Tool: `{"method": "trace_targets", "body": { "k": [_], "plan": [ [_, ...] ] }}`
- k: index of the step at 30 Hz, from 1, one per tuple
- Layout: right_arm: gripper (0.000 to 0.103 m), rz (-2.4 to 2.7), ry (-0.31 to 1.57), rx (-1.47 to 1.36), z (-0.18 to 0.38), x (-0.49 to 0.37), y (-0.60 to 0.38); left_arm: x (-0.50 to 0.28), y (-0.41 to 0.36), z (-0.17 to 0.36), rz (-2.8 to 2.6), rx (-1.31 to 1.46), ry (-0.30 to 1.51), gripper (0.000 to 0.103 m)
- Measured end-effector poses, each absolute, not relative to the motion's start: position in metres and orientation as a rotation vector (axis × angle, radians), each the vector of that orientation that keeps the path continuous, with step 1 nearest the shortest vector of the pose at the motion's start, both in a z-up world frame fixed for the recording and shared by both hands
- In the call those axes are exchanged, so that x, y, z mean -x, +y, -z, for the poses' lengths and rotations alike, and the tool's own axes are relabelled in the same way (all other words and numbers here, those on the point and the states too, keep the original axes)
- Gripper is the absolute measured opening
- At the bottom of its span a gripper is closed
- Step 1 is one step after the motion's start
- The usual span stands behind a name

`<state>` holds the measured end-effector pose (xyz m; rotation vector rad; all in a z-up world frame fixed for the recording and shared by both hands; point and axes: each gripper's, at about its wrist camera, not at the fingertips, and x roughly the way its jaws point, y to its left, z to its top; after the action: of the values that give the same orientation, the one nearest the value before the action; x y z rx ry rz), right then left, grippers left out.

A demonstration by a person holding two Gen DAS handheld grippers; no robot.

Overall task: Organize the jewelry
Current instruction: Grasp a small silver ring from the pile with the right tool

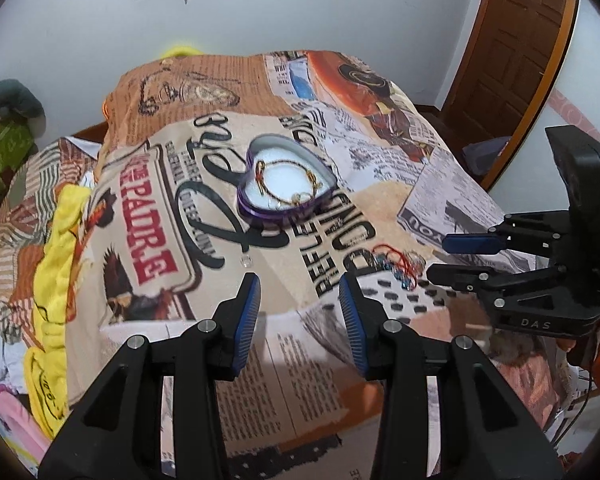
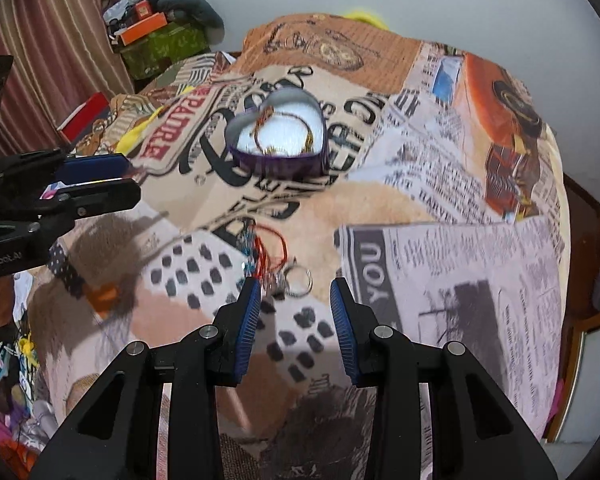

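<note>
A purple heart-shaped tin (image 1: 286, 178) sits open on the printed blanket, with a gold chain bracelet (image 1: 290, 184) on its white lining; it also shows in the right wrist view (image 2: 278, 136). A small pile of jewelry, with red thread, blue beads and silver rings (image 2: 278, 264), lies nearer on the blanket; it also shows in the left wrist view (image 1: 398, 264). My right gripper (image 2: 294, 284) is open and empty, its fingertips just short of the pile. My left gripper (image 1: 300, 280) is open and empty, left of the pile and in front of the tin.
A printed blanket (image 1: 440, 184) covers the raised surface. A small clear item (image 1: 246, 261) lies on it in front of the tin. Yellow cloth (image 1: 54, 264) and clutter lie at the left. A wooden door (image 1: 516, 40) stands at the far right.
</note>
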<state>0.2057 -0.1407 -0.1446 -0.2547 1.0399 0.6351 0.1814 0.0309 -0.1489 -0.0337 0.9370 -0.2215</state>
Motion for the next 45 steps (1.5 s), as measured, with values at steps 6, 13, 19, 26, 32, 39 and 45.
{"method": "trace_targets", "body": {
  "k": [6,13,19,26,32,39,45],
  "plan": [
    [0.033,-0.645,1.031,0.262,0.149,-0.203,-0.136,-0.178,0.026,0.163,0.234,0.042,0.971,0.040],
    [0.027,-0.665,1.012,0.275,0.151,-0.203,-0.127,-0.178,0.018,0.166,0.242,0.014,0.967,0.040],
    [0.012,-0.689,1.022,0.238,0.152,-0.206,-0.128,-0.183,0.012,0.166,0.253,0.023,0.969,0.040],
    [0.010,-0.672,1.004,0.188,0.146,-0.205,-0.143,-0.191,-0.010,0.164,0.302,0.033,0.973,0.040],
    [0.011,-0.657,0.984,0.149,0.138,-0.204,-0.161,-0.204,-0.029,0.170,0.347,0.077,1.016,0.040],
    [0.011,-0.637,0.982,0.130,0.141,-0.204,-0.177,-0.217,-0.046,0.175,0.344,0.091,1.042,0.040],
    [0.011,-0.635,1.003,0.114,0.150,-0.204,-0.185,-0.225,-0.062,0.180,0.345,0.034,1.046,0.040]
  ]
}}
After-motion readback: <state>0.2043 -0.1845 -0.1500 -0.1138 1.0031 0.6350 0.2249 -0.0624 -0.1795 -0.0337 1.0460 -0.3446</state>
